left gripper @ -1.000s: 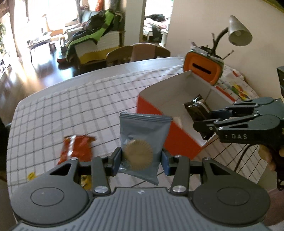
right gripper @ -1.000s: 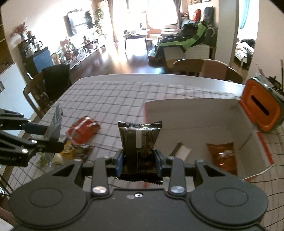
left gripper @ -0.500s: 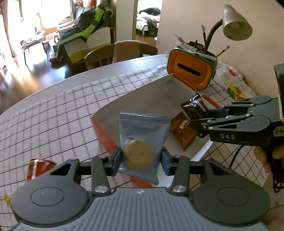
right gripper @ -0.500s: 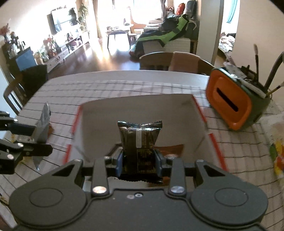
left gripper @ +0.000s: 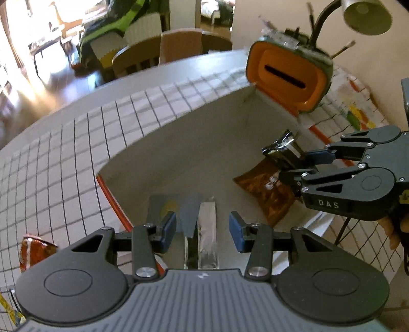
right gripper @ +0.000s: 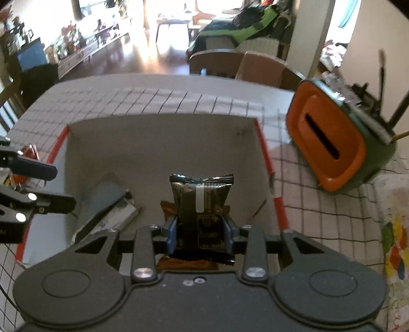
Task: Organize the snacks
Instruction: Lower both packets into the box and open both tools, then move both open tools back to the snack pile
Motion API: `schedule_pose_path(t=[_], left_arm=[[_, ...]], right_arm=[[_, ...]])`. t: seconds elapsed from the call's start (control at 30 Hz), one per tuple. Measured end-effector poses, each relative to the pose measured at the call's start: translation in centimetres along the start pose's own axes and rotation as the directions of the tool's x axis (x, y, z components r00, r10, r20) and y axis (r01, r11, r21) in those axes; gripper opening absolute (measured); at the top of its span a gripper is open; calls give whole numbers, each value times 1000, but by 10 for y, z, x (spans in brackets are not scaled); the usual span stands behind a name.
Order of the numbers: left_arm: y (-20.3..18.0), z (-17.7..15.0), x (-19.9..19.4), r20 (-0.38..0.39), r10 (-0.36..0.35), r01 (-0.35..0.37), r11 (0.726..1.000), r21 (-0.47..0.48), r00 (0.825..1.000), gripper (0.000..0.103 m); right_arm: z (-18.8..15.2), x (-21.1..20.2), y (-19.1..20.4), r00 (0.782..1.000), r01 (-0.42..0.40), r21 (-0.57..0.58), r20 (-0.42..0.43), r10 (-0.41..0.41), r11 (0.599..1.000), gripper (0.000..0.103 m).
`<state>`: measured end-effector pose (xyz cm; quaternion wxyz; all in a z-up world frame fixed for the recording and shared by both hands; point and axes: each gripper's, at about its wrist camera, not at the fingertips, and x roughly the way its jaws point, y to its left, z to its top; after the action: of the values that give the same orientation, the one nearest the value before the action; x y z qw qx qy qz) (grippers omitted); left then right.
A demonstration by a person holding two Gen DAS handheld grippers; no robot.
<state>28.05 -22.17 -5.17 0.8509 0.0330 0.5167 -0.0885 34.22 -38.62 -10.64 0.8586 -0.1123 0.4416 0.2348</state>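
Observation:
A white box with orange-red outer sides (left gripper: pixel 179 143) (right gripper: pixel 163 138) stands on the checked tablecloth. My left gripper (left gripper: pixel 202 224) (right gripper: pixel 51 186) hangs open over the box's near-left corner. The grey-blue cookie packet (left gripper: pixel 163 206) (right gripper: pixel 107 199) lies loose inside the box below its fingers, with a silver strip beside it. My right gripper (right gripper: pixel 200 231) (left gripper: pixel 294 166) is shut on a dark brown snack packet (right gripper: pixel 202 199) (left gripper: pixel 281 149), held upright over the box's right half. Under it an orange snack packet (left gripper: pixel 265 189) (right gripper: pixel 167 206) rests on the box floor.
A red-orange snack packet (left gripper: pixel 33 252) (right gripper: pixel 28 150) lies on the cloth left of the box. An orange and green pen holder (left gripper: pixel 288 76) (right gripper: pixel 329 143) stands at the box's far right corner, under a desk lamp (left gripper: pixel 365 12). Chairs stand behind the table's far edge.
Both grippers moved forward and down over the box. The grey-blue packet has left the left gripper's pads and now lies in the box. The right gripper still holds its dark packet.

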Motion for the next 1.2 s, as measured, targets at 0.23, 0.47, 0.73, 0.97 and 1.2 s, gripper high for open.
schedule_pose_path(t=[0.23, 0.47, 0.73, 0.97, 1.2], left_arm=[[1, -7, 13, -29, 14, -14, 1000, 4, 999, 45], [5, -13, 3, 5, 3, -3, 1000, -1, 1000, 45], [12, -22, -19, 59, -14, 15, 1000, -11, 998, 45], [21, -34, -43, 99, -23, 25, 1000, -15, 995, 47], [41, -53, -71, 147, -16, 21, 999, -33, 989, 52]], right_arm=[[-1, 30, 6, 998, 17, -49, -63, -20, 999, 38], [-3, 20, 1, 999, -9, -1, -52, 9, 1000, 43], [-2, -23, 10, 998, -64, 38, 33, 62, 997, 53], [-1, -56, 30, 990, -101, 41, 107, 96, 994, 64], [3, -74, 55, 978, -144, 28, 154, 138, 989, 72]])
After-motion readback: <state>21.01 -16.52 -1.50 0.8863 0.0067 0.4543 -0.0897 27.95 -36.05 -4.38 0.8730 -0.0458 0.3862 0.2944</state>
